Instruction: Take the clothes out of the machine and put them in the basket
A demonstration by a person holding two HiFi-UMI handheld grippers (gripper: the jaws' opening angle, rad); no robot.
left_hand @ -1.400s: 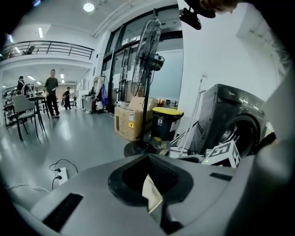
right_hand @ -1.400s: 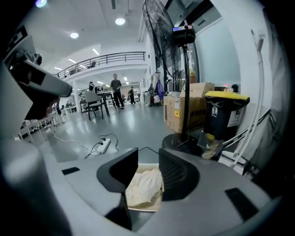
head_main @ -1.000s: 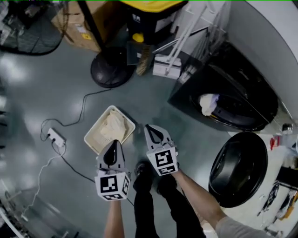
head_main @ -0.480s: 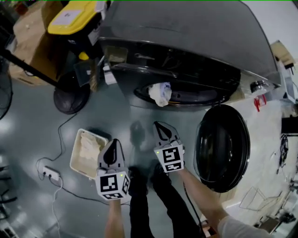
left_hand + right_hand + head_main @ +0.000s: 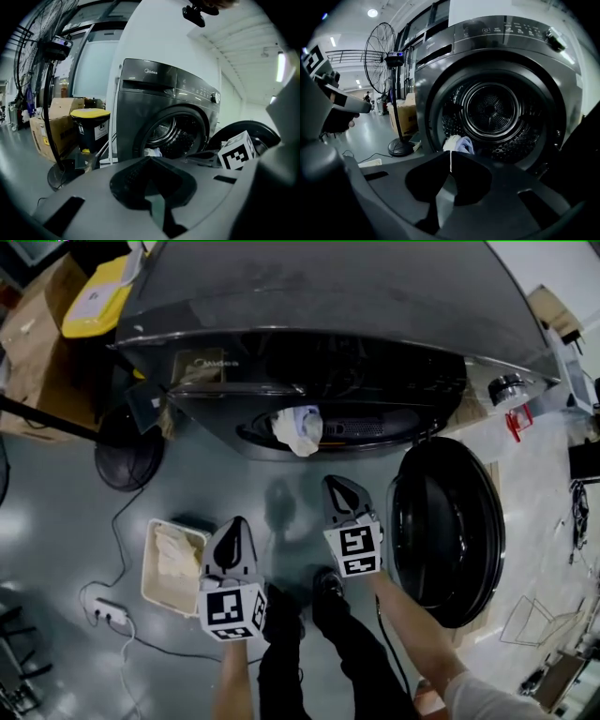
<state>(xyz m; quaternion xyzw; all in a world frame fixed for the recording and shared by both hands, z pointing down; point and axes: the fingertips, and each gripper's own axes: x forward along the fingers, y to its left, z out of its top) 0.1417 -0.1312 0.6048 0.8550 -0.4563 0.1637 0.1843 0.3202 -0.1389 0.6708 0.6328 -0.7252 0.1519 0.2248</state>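
Judging the task as partway: noting pale cloth [image 5: 174, 554] lying in the basket [image 5: 146, 568] on the floor at left, and a white-and-pale-blue garment [image 5: 298, 429] drooping over the drum lip of the machine [image 5: 328, 324], door [image 5: 448, 531] swung open at right, nothing else showing in the drum. Holding left gripper [image 5: 235, 521] and right gripper [image 5: 336, 486] short of the opening, both with jaws pressed together, gripping nothing and touching nothing. Needing, by estimate, jaws parted before reaching for that garment.
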